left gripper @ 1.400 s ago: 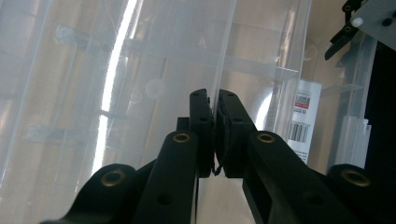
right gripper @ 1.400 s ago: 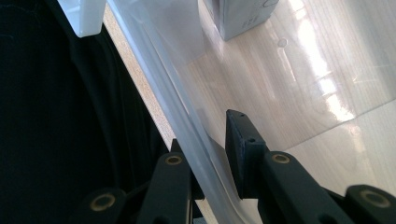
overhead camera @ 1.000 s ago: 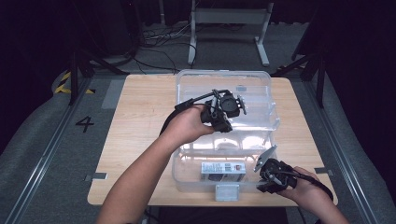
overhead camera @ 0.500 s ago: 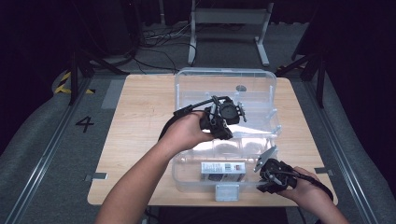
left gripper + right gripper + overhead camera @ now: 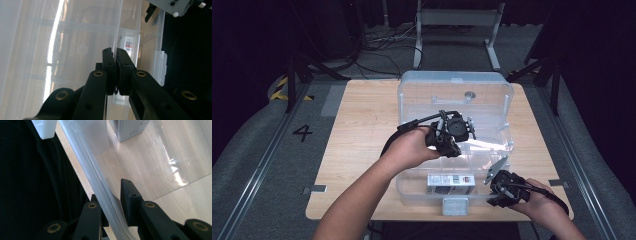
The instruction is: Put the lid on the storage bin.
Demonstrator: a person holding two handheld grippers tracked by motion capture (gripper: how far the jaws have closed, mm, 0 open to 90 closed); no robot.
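A clear plastic storage box (image 5: 411, 181) stands on the wooden table (image 5: 362, 130). Its clear lid (image 5: 457, 92) is tilted up over it. My left gripper (image 5: 448, 148) is over the middle of the box, shut on the lid's thin edge (image 5: 117, 37). At the box's near right corner my right gripper (image 5: 493, 194) is shut on the rim (image 5: 100, 185), one jaw on each side of the wall. A small labelled carton (image 5: 451, 181) lies inside the box near the front; the same carton (image 5: 130, 127) shows in the right gripper view.
A white latch (image 5: 455, 205) sticks out from the middle of the box's front wall, close to the table's near edge. A metal stand (image 5: 457, 20) and cables lie on the floor beyond the table. Bare tabletop lies left of the box.
My left gripper has come toward the person's side with the lid's edge, so the lid now leans lower over the box. The right gripper has stayed on the rim.
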